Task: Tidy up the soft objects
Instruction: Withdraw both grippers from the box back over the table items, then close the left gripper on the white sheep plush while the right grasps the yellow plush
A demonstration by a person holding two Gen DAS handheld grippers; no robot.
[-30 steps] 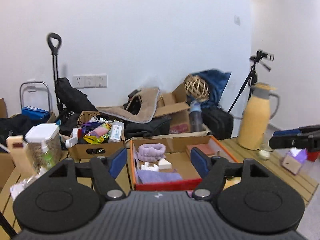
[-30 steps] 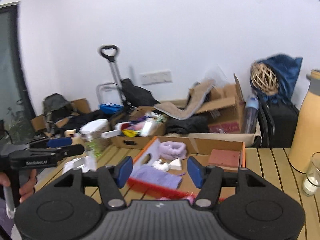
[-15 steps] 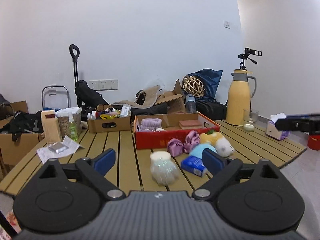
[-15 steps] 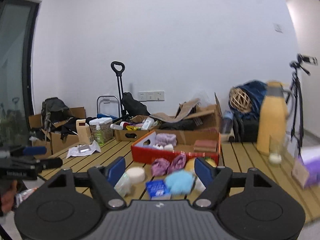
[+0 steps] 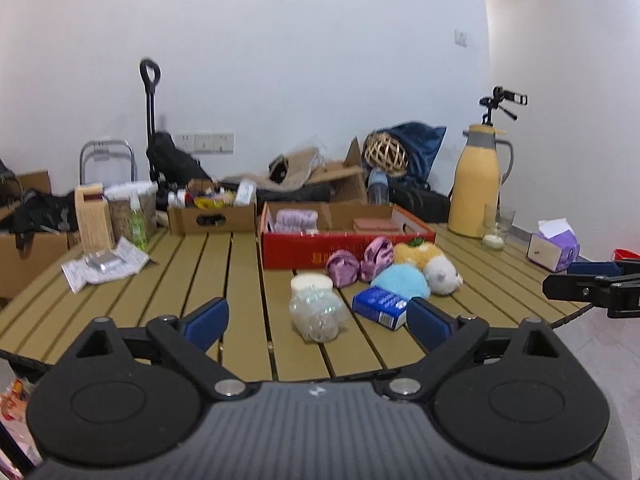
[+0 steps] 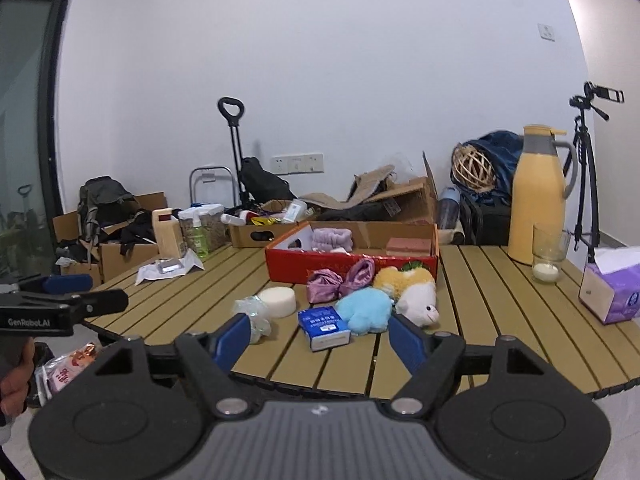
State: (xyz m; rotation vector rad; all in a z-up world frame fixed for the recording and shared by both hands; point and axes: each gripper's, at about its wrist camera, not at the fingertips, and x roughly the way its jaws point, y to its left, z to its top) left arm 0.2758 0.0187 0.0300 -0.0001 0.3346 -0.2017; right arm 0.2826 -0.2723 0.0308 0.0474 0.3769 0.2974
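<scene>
On the slatted wooden table (image 5: pixel 224 280), before a red box (image 5: pixel 344 254) (image 6: pixel 352 266), lie purple satin scrunchies (image 5: pixel 360 264) (image 6: pixel 340 278), a blue plush (image 5: pixel 400 280) (image 6: pixel 364 308), a yellow-and-white plush (image 5: pixel 432 264) (image 6: pixel 412 292), a small blue packet (image 5: pixel 380 306) (image 6: pixel 324 328), a round white sponge (image 5: pixel 311 283) (image 6: pixel 277 302) and crumpled clear plastic (image 5: pixel 318 316) (image 6: pixel 254 314). A lilac headband (image 6: pixel 332 238) and a pink block (image 6: pixel 408 246) lie inside the box. My left gripper (image 5: pixel 316 316) and right gripper (image 6: pixel 320 340) hover open and empty at the near table edge.
A yellow thermos (image 6: pixel 538 208), a glass with a candle (image 6: pixel 546 256) and a tissue box (image 6: pixel 612 292) stand on the right. A brown carton (image 5: pixel 212 216), a jar with bottles (image 5: pixel 136 216) and papers (image 5: pixel 104 266) occupy the left. Bags and boxes line the wall.
Both grippers have drawn back and down from over the red box to the near table edge. Their jaws stand wider than a second ago. The soft items in front have come into view.
</scene>
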